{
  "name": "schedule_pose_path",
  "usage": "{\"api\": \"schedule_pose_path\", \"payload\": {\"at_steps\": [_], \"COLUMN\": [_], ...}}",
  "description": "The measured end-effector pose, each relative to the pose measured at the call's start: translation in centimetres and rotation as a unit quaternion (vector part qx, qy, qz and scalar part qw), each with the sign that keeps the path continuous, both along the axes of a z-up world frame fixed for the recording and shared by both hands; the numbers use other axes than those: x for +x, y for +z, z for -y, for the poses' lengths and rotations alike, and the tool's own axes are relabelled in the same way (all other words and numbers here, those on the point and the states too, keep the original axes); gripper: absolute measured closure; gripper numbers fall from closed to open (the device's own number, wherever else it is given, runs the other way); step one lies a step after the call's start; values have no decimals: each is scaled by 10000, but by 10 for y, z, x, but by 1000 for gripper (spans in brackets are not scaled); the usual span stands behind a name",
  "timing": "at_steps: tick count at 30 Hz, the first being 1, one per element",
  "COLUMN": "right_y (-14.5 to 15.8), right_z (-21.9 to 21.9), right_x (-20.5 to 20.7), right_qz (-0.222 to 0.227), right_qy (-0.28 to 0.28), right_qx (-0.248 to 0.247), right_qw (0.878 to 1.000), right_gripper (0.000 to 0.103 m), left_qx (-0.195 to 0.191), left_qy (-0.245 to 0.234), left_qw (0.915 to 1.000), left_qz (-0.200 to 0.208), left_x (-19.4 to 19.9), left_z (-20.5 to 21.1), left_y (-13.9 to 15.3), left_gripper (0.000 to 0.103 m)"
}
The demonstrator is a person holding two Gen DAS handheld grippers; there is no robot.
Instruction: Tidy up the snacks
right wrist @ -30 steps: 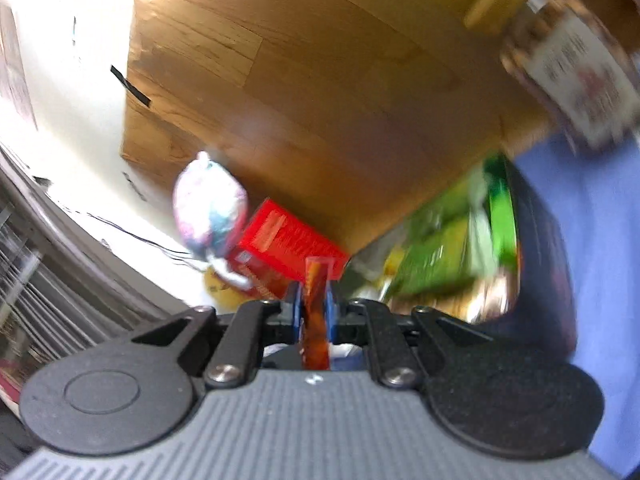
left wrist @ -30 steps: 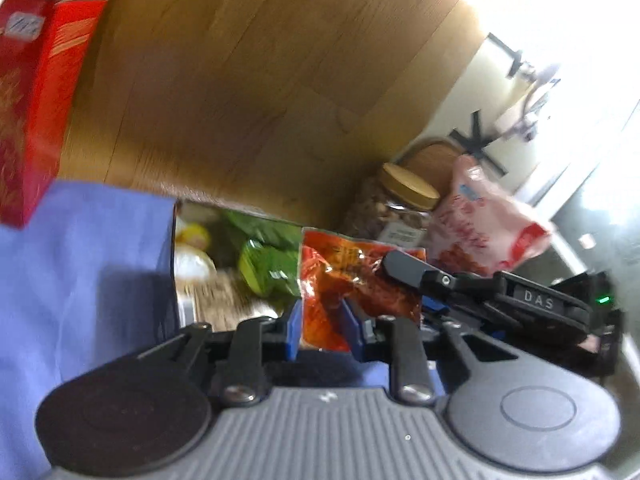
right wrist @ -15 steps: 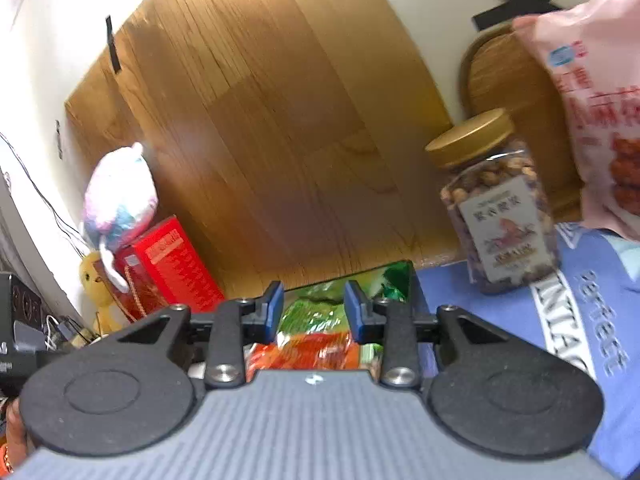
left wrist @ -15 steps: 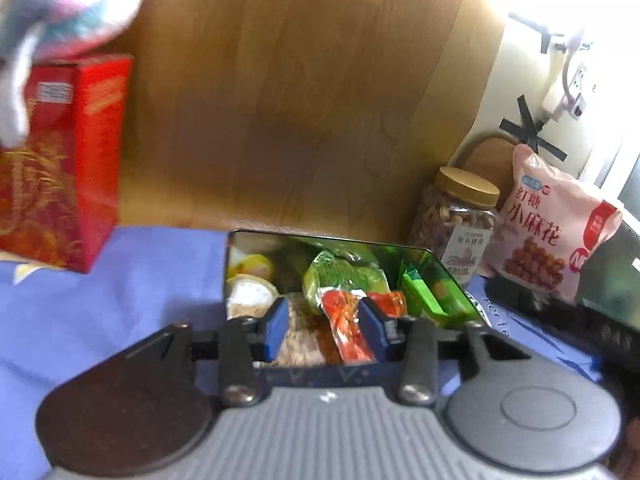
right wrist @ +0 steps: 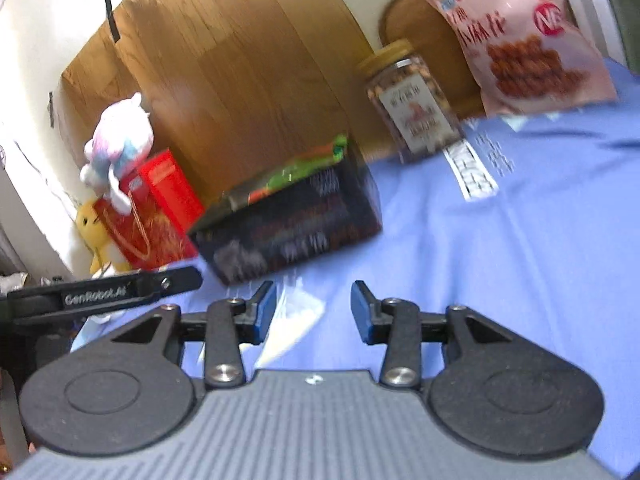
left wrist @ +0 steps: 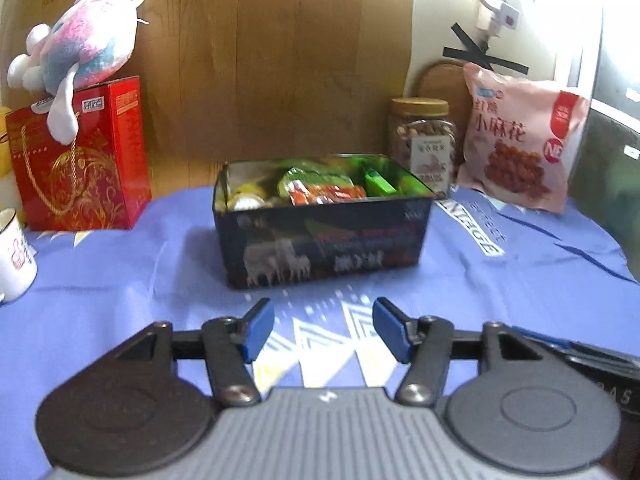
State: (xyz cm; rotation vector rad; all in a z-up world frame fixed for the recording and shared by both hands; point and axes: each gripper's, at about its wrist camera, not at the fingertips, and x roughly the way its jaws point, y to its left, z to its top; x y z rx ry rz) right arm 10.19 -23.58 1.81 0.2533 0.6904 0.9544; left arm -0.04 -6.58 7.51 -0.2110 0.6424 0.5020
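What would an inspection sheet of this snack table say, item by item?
Surface: blue printed cloth, lightly wrinkled.
Job's things: open dark tin filled with green and orange snack packets; nut jar with tan lid and pink snack bag standing behind it to the right, apart from it.
Clutter: red gift box with a plush toy on top; white mug at the left edge; yellow toy beside the box.
Grippers: left hand-held gripper and right hand-held gripper both short of the tin, jaws opening, nothing between them.
Cables: white plug and cord on the wall.
Surroundings: wooden board against a pale wall.
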Motion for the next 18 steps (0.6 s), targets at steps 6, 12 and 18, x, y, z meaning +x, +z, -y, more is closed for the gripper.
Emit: {"api": "schedule_pose_path", "payload": {"at_steps": [6, 12, 18], "right_y": [4, 14, 18], "right_z": [27, 43, 48], "right_x": [-20, -41, -54], "right_qz": [-139, 9, 57], "right_qy": [-26, 27, 95], "right_qx": [178, 387, 503], "right_qw": [9997, 9992, 9987], "right_gripper": [52, 48, 47], "left_qx": [255, 536, 647], "left_qy": [141, 207, 248], "left_qw": [9996, 9983, 9976], "left_qz": [-41, -44, -92], "left_x": [-18, -35, -46], "left_z": [27, 46, 55], "left_y": [3, 6, 7], "left_gripper": [27, 20, 15]}}
